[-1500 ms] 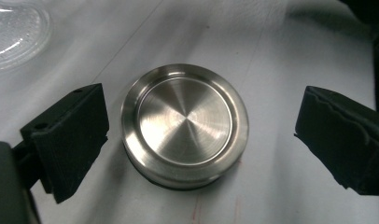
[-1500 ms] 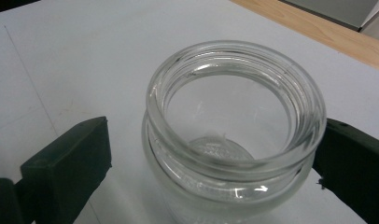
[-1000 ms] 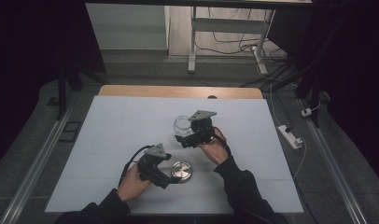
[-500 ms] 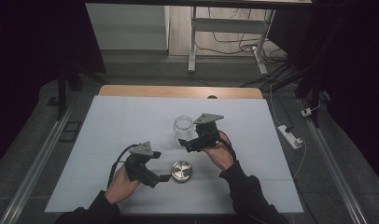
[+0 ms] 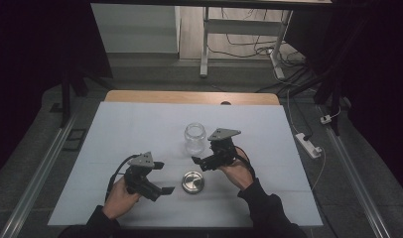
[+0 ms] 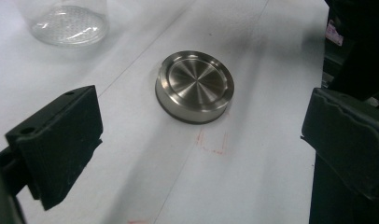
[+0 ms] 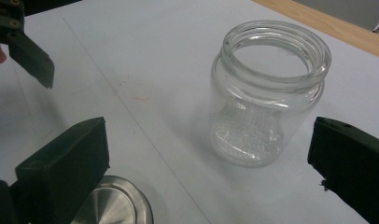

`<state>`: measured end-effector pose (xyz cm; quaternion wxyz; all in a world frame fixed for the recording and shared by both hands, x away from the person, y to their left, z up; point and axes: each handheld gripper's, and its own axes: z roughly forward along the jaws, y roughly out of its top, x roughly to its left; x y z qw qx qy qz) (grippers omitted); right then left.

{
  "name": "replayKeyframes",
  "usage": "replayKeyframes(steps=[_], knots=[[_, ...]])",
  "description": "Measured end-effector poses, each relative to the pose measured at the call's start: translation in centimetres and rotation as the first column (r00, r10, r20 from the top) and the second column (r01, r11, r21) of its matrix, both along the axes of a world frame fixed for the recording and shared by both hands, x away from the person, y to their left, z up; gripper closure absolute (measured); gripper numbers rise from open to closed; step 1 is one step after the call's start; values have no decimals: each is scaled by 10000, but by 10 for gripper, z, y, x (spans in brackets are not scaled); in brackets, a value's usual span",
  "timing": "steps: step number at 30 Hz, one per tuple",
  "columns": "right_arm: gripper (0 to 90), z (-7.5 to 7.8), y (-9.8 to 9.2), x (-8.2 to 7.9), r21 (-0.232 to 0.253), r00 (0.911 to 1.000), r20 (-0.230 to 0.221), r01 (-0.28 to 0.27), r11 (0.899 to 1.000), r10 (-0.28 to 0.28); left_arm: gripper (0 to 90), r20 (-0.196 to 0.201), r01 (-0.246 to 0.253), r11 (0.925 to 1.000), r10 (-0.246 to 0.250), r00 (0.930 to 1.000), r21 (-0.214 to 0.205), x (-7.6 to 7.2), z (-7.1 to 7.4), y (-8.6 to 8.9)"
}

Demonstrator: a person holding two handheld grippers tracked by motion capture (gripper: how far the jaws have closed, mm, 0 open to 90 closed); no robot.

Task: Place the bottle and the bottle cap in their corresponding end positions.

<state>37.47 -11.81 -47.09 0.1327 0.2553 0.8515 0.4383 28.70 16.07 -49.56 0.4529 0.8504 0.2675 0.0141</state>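
glass jar [image 5: 195, 138] upright, mouth open, mid-table [image 5: 115, 129]. metal lid [image 5: 192, 182] flat on the sheet, just in front of it. left gripper [image 5: 162, 178] jaws spread wide, beside lid. right gripper [image 5: 199, 159] jaws spread, near jar, holding nothing.

1. Jar [image 7: 270, 93]: clear, colourless glass; base shows a fine dotted, textured pattern. Threaded rings at the neck.
2. Lid [image 6: 195, 86]: brushed silver metal, with radial sheen streaks fanning from the centre and concentric rings near the rim; a darker band along its bottom edge.
3. Left gripper [image 5: 160, 177]: black, with a grey plate on top.
4. Right gripper [image 5: 197, 157]: black, likewise with a grey plate on top.
5. Bench [image 5: 140, 129]: white cover, with thin grey lines and faint red marks below the lid; bare light-wood strip along its upper edge in the high view.
6. Sleeves [image 5: 269, 210], lower frame: dark.
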Motion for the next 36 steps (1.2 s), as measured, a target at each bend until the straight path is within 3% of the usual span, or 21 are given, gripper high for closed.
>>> replayKeyframes(steps=[12,21,31,36], knots=[[0,2,-12,-19,38,10000,4,-95,9999,95,0,19,-474,9989,474,9989,-47,-10,0,17],[0,3,-32,-37,136,10000,-86,-15,9999,16,0,165,-1104,9939,1104,9937,-35,-21,2,36],[0,0,-63,-54,345,9988,-314,397,9986,-386,0,145,-1783,9839,1782,9839,92,-35,-1,59],[0,-1,-82,-63,463,9969,-261,754,9961,-743,0,171,-2244,9745,2243,9744,47,-45,-2,75]])
